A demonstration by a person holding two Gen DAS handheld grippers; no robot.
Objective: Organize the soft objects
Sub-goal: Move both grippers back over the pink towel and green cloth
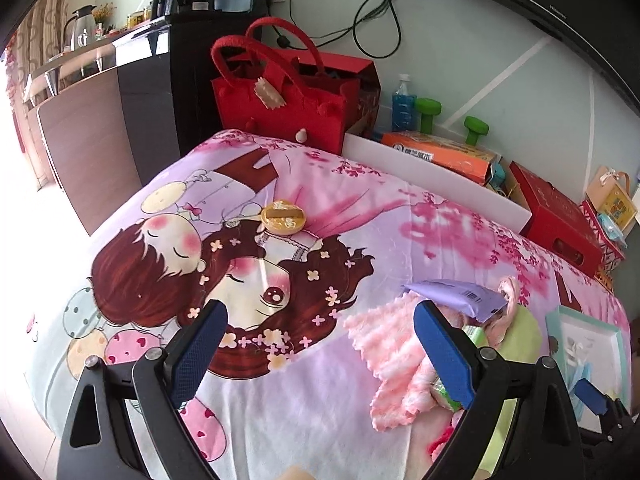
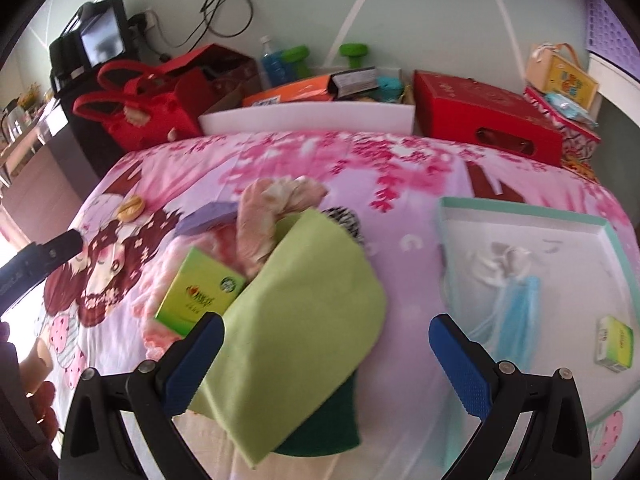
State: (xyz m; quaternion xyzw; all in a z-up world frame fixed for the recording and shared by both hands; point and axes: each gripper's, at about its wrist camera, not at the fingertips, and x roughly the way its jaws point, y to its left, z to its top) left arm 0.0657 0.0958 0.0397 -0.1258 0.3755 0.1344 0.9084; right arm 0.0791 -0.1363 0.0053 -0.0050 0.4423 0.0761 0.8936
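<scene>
On the cartoon-print blanket [image 1: 280, 400] lies a heap of soft things: a fluffy pink towel [image 1: 384, 344], a lime green cloth [image 2: 312, 300] over a dark green one [image 2: 328, 420], a beige-pink cloth [image 2: 272, 208] and a checked item [image 2: 344, 216]. A purple packet [image 1: 456, 296] and a green tissue pack [image 2: 200, 292] rest among them. My left gripper [image 1: 320, 320] is open above the blanket, its right finger over the towel. My right gripper [image 2: 326, 332] is open over the lime cloth, holding nothing. A teal-rimmed tray [image 2: 520, 216] holds a white cloth [image 2: 500, 260], a blue mask [image 2: 516, 312] and another tissue pack [image 2: 616, 344].
A round yellow object [image 1: 283, 216] lies further back on the blanket. Behind the blanket stand a red felt bag [image 1: 280, 96], a white bin [image 2: 304, 118] of boxes, a red box [image 2: 480, 116] and green dumbbells [image 1: 428, 114]. A person's hand [image 2: 40, 396] shows at the left.
</scene>
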